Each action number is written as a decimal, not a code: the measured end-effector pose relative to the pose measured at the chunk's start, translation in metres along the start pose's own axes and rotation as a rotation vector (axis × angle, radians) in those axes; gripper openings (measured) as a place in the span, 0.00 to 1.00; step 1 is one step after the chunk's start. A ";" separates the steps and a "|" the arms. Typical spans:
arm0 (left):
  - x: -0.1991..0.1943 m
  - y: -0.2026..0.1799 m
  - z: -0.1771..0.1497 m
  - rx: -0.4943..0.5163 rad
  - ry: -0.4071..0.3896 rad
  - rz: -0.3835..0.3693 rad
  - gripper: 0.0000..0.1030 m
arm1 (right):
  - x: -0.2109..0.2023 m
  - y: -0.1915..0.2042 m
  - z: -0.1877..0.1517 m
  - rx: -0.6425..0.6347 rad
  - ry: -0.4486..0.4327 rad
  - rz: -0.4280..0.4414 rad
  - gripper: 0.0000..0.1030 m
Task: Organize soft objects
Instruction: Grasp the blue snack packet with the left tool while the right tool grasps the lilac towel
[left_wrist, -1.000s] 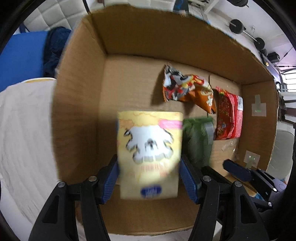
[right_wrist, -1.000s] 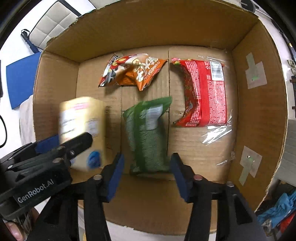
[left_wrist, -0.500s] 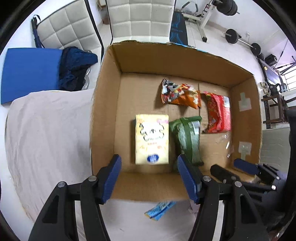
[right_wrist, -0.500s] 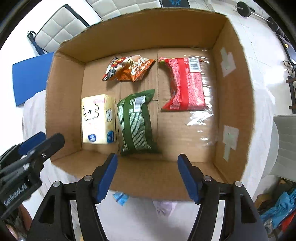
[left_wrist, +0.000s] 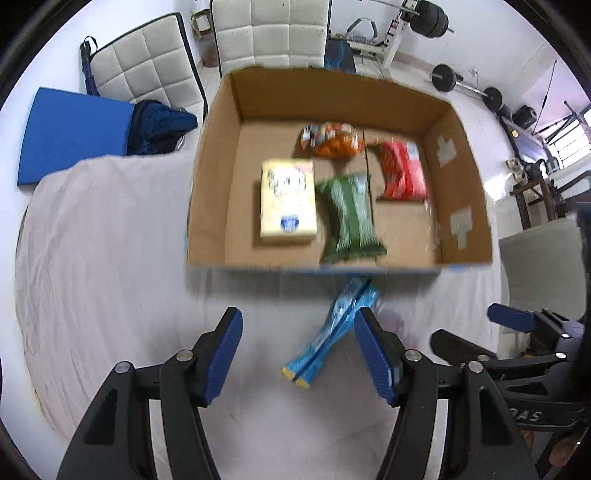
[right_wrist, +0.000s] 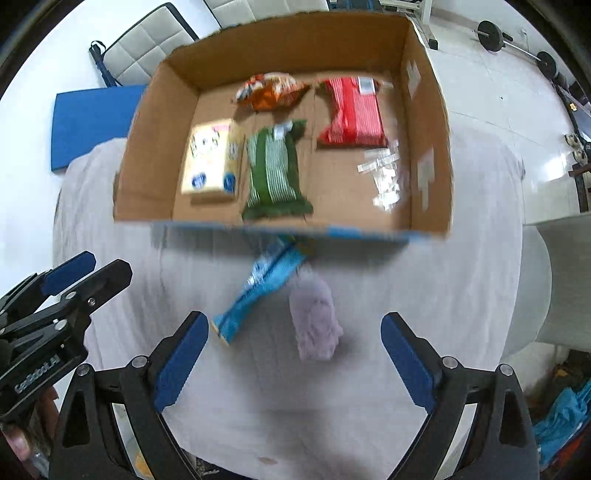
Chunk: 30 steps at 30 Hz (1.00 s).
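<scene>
A cardboard box (left_wrist: 212, 177) (right_wrist: 147, 147) on the white-covered table holds a yellow pack (left_wrist: 288, 201) (right_wrist: 210, 162), a green pack (left_wrist: 349, 218) (right_wrist: 275, 173), an orange snack bag (left_wrist: 330, 140) (right_wrist: 271, 90) and a red pack (left_wrist: 402, 171) (right_wrist: 354, 112). A blue packet (left_wrist: 332, 328) (right_wrist: 258, 286) lies on the cloth in front of the box. A pale purple soft object (right_wrist: 316, 325) lies beside it. My left gripper (left_wrist: 297, 350) is open and empty above the cloth. My right gripper (right_wrist: 293, 362) is open and empty, the purple object between its fingers further ahead.
White padded chairs (left_wrist: 269, 33), a blue mat (left_wrist: 70, 133) and dark blue cloth (left_wrist: 159, 125) lie behind the table. Gym weights (left_wrist: 447, 77) stand at the back right. The table's edges curve round on both sides.
The left gripper let go of the yellow pack in the box. Both grippers pulled back out of the box to over the cloth in front of it.
</scene>
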<state>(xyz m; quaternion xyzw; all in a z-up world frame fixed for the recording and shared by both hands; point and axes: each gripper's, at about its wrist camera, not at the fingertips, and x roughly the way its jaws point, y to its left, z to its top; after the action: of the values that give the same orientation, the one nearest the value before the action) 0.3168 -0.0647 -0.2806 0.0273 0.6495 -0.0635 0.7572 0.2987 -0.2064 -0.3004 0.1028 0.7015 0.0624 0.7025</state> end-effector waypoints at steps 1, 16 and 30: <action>0.004 0.000 -0.006 0.002 0.008 0.004 0.59 | 0.003 -0.002 -0.007 0.000 0.000 -0.006 0.94; 0.129 -0.023 -0.033 0.076 0.199 -0.023 0.59 | 0.094 -0.034 -0.033 0.041 0.117 -0.076 0.94; 0.164 -0.041 -0.030 0.112 0.259 -0.024 0.35 | 0.109 -0.028 -0.040 -0.016 0.160 -0.116 0.92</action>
<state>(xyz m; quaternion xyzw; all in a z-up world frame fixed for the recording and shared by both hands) 0.3062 -0.1112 -0.4455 0.0698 0.7374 -0.1048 0.6636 0.2584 -0.2056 -0.4125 0.0512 0.7594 0.0355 0.6476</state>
